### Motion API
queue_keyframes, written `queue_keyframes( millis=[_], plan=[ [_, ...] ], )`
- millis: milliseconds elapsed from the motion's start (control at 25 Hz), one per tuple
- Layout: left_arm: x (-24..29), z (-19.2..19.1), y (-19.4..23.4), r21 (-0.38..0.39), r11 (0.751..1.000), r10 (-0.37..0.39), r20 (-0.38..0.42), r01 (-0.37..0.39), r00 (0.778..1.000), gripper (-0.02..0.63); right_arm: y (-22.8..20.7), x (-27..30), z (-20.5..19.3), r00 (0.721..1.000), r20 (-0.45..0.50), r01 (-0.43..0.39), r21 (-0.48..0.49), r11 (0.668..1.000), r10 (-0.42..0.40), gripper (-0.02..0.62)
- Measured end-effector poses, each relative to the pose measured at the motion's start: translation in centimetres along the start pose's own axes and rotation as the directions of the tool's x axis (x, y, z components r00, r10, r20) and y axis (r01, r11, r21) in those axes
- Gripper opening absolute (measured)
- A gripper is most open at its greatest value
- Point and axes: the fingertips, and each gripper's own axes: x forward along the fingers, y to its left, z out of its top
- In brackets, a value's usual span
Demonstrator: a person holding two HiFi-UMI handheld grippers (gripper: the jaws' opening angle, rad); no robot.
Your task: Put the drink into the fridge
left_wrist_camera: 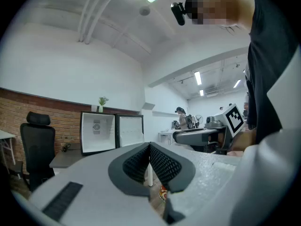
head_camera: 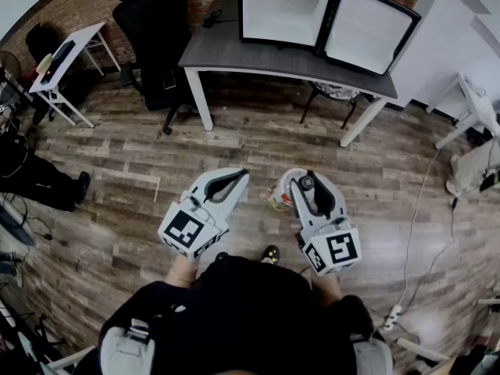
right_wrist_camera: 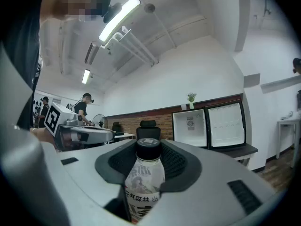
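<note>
The drink is a pale bottle [right_wrist_camera: 145,180] with a black cap and a printed label, standing upright between the pads of my right gripper [right_wrist_camera: 148,149], which is shut on it. From the head view the bottle [head_camera: 280,195] hangs in the right gripper [head_camera: 301,182] above the wooden floor. My left gripper [head_camera: 238,175] is level beside it, its jaws [left_wrist_camera: 149,146] meeting at the tips with nothing between them. The small fridge [head_camera: 285,10] stands on the grey table [head_camera: 234,53] ahead, its door [head_camera: 367,30] swung open and its white inside [right_wrist_camera: 190,126] showing.
A black office chair [head_camera: 152,22] stands left of the table. A white side table [head_camera: 66,61] is at the far left, and another white table [head_camera: 476,104] at the right. A cable [head_camera: 422,209] runs across the floor on the right. People stand in the background.
</note>
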Motion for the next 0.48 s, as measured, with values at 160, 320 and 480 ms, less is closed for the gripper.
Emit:
queue_keyframes(
  millis=[160, 320, 480],
  plan=[
    [0.3, -0.1, -0.3, 0.004, 1.0, 0.002, 0.001, -0.002, 1.0, -0.003, -0.4, -0.3, -0.1, 1.0, 0.006, 0.001, 0.001, 1.0, -0.001, 0.152],
    [0.8, -0.1, -1.2, 0.005, 1.0, 0.007, -0.003, -0.007, 1.0, -0.003, -1.2, -1.3, -0.4, 1.0, 0.012, 0.003, 0.032, 0.999, -0.004, 0.152],
    [1.7, -0.5, -1.7, 0.0, 1.0, 0.012, -0.016, -0.012, 1.0, -0.003, -2.3, -1.7, -0.9, 1.0, 0.005, -0.003, 0.052, 0.999, 0.002, 0.152]
  ],
)
